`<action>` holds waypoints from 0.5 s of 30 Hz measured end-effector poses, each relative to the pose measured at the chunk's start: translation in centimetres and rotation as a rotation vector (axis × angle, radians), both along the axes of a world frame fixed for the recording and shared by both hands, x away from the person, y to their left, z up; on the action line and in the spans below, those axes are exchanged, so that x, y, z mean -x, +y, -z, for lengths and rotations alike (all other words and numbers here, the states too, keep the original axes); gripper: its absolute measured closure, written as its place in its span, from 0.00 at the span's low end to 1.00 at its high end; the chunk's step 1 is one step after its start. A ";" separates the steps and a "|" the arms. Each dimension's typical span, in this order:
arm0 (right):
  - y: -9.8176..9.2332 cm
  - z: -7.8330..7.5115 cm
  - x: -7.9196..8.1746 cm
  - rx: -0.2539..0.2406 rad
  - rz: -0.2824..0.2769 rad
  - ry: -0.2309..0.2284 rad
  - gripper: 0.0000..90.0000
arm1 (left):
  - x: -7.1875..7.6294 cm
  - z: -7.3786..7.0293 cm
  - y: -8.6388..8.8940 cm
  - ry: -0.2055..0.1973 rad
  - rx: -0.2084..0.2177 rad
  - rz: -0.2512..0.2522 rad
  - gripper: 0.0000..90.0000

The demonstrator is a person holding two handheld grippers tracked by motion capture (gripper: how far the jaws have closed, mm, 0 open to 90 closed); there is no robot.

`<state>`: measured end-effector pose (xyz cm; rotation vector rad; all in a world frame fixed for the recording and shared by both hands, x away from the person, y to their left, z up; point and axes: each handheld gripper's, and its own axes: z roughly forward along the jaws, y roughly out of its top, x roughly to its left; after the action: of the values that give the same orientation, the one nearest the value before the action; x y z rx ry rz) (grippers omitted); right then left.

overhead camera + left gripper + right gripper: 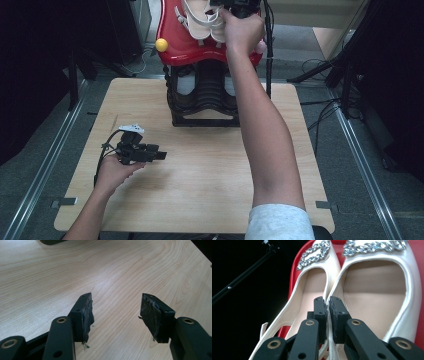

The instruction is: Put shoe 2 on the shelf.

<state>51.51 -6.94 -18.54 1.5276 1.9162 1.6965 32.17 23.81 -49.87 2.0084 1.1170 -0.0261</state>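
We've got the right claw (328, 302) up at the far edge of the surface (210, 170), jaws pinched together on the adjoining inner rims of a pair of white shoes (362, 290). In the right gripper view the pads clamp both thin edges where the 2 shoes meet; rhinestone buckles (314, 253) sit at the toes, pointing away from the claw. The shoes lie on a red tray (175, 45) atop a black rack (200, 100) standing on the surface's far side, w/ a yellow ball (161, 45) at the tray's left rim. Our right hand (242, 30) wraps the gripper body just above the shoes. The left claw (116, 315) rests low over bare wood near the front-left of the surface, jaws well apart, nothing between them; left hand (115, 170) holds it, well apart from the rack.
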 end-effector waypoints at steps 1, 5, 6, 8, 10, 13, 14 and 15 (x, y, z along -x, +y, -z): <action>0.0 0.2 0.1 0.001 -0.002 -0.006 0.95 | 0.0 0.0 0.0 0.001 -0.001 0.000 0.48; -0.2 0.2 0.1 0.000 -0.009 -0.010 0.93 | 0.0 0.0 0.0 0.001 -0.003 0.001 0.48; -0.1 0.2 0.2 0.004 -0.012 -0.018 0.91 | 0.0 0.0 0.0 0.001 -0.001 0.002 0.48; -0.1 0.2 0.3 0.009 -0.014 -0.028 0.88 | -0.1 0.0 0.0 0.006 0.000 0.005 0.48; -0.2 0.2 0.4 -0.010 -0.017 -0.025 0.85 | -0.1 0.0 -0.2 0.006 -0.002 0.007 0.48; -0.4 0.0 0.4 -0.016 -0.020 -0.024 0.81 | -0.1 0.0 -0.3 0.008 -0.004 0.014 0.48; -0.4 -0.1 0.5 -0.019 -0.024 -0.021 0.79 | -0.2 0.0 -0.3 0.007 -0.008 0.020 0.48; -0.6 -0.1 0.5 -0.017 -0.024 -0.024 0.78 | -0.2 0.0 -0.4 0.006 -0.007 0.019 0.48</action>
<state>51.04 -7.51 -18.46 1.4891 1.9206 1.7377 32.33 23.44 -49.90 2.0266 1.1037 -0.0378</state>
